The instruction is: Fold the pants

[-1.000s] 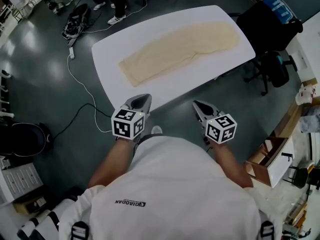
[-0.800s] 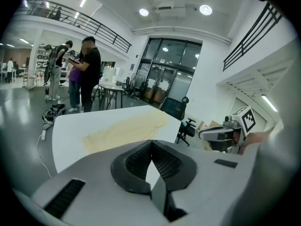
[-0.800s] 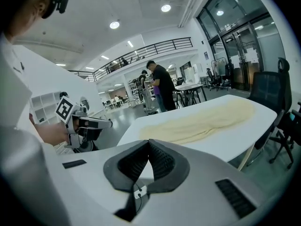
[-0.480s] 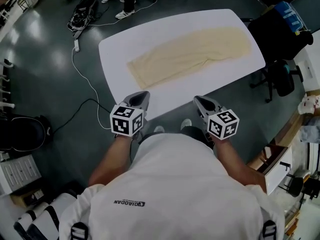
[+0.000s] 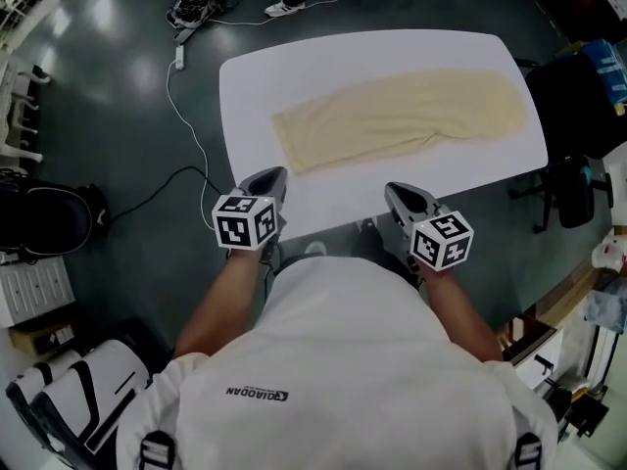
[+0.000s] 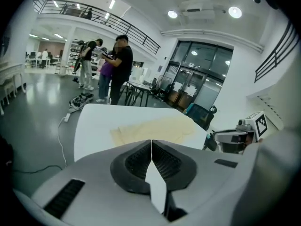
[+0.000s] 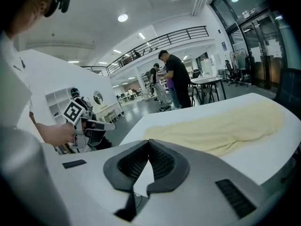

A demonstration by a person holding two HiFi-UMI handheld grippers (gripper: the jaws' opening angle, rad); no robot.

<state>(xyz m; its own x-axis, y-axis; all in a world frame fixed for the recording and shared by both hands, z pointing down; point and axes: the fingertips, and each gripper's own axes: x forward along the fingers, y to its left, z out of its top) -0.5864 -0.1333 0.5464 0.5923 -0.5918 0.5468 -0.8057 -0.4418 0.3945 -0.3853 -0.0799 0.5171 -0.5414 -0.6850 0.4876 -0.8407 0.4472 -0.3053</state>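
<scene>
**Head view: both grippers shut and empty at the desk's near edge**

Head view shows cream pants lying flat on a white desk, stretched out in one long strip. The narrower end points left and the broader end right. They lie along the middle of the desk, apart from both grippers.

The left gripper is near the desk's near left corner and the right gripper is at the near edge, each in a hand. Neither touches the pants.

In the left gripper view its fingers are pressed together along one line with nothing between them, and the pants lie on the desk beyond. In the right gripper view its fingers meet at the tips, also with nothing caught.

A cable trails over the grey floor left of the desk. A dark chair stands at its right end, and two people stand beyond the far side.
</scene>
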